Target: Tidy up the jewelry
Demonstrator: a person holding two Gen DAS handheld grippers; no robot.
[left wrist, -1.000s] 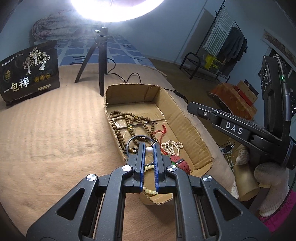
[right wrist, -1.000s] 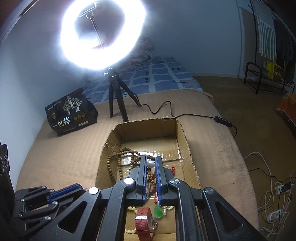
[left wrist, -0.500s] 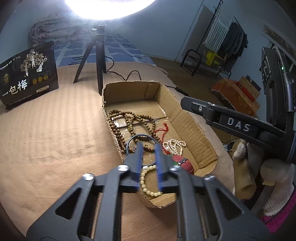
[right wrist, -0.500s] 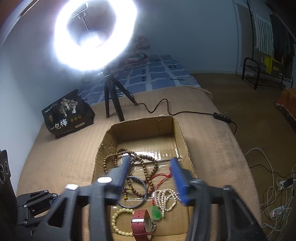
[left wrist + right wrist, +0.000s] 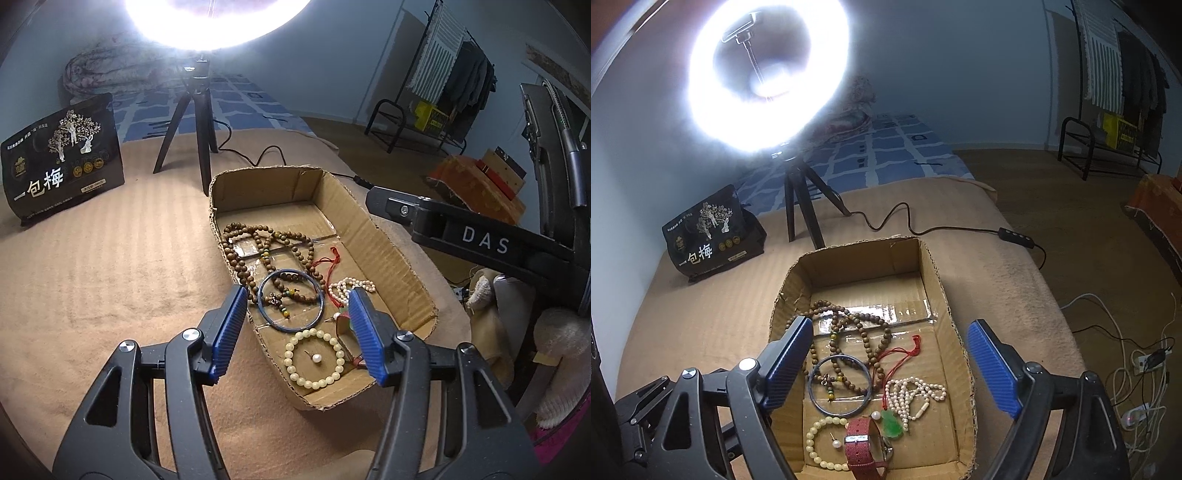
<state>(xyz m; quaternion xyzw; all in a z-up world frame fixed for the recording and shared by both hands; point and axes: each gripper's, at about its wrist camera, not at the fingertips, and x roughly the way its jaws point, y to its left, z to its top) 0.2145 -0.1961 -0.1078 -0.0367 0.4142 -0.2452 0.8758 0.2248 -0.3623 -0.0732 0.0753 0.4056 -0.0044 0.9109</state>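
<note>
On the tan bed (image 5: 92, 266) a cardboard box (image 5: 391, 254) holds bead necklaces (image 5: 258, 243), a blue bangle (image 5: 291, 303) and a watch (image 5: 862, 448); left tongs (image 5: 295, 332) and right tongs (image 5: 892, 369) hover above it, both spread wide, gripping nothing

From above, my way into the cardboard box (image 5: 934, 280) is open; its far half has bare floor. The near half is crowded: wooden bead strand (image 5: 864, 332), blue bangle (image 5: 839, 384), pearl string (image 5: 912, 395) and red-strap watch (image 5: 862, 448) lie close together. The box walls block any sideways approach. Beyond the box stands the ring-light tripod (image 5: 798, 206), and the black bag (image 5: 61, 158) is well off to the left.
</note>
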